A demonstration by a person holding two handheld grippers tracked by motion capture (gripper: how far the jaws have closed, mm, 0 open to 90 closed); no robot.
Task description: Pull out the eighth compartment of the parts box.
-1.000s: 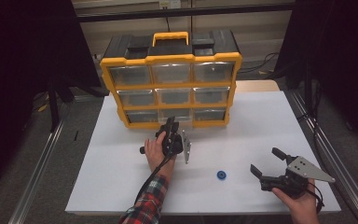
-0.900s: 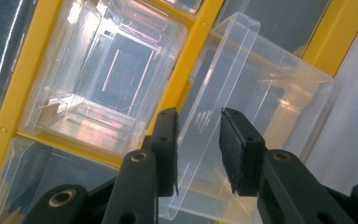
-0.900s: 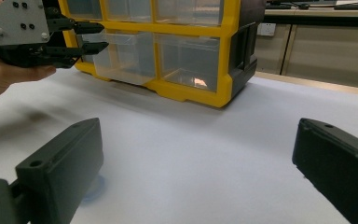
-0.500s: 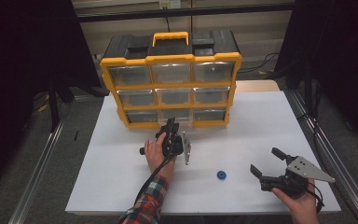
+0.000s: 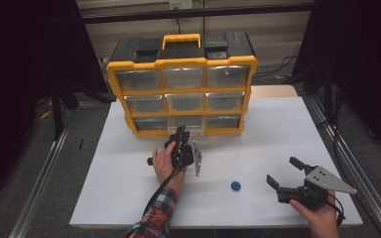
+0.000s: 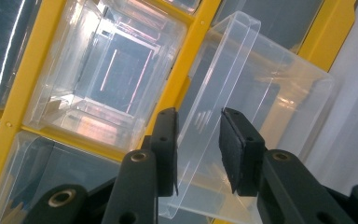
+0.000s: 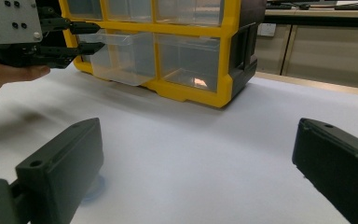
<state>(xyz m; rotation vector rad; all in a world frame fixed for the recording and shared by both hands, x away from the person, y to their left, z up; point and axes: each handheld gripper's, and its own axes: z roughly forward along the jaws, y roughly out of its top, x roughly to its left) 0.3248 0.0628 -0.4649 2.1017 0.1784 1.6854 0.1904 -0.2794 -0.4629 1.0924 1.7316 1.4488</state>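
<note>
A yellow and black drawer organizer stands at the back of the white table. Its bottom middle clear drawer is pulled partway out. My left gripper is shut on the drawer's front lip, one jaw on each side of it. The right gripper view has that gripper at the drawer too. My right gripper is held open over the table's front right, with nothing between its jaws. A small blue disc lies on the table just left of it.
The organizer's other clear drawers are pushed in. Metal rails run along both sides of the table. White tabletop stretches between the organizer and the right gripper.
</note>
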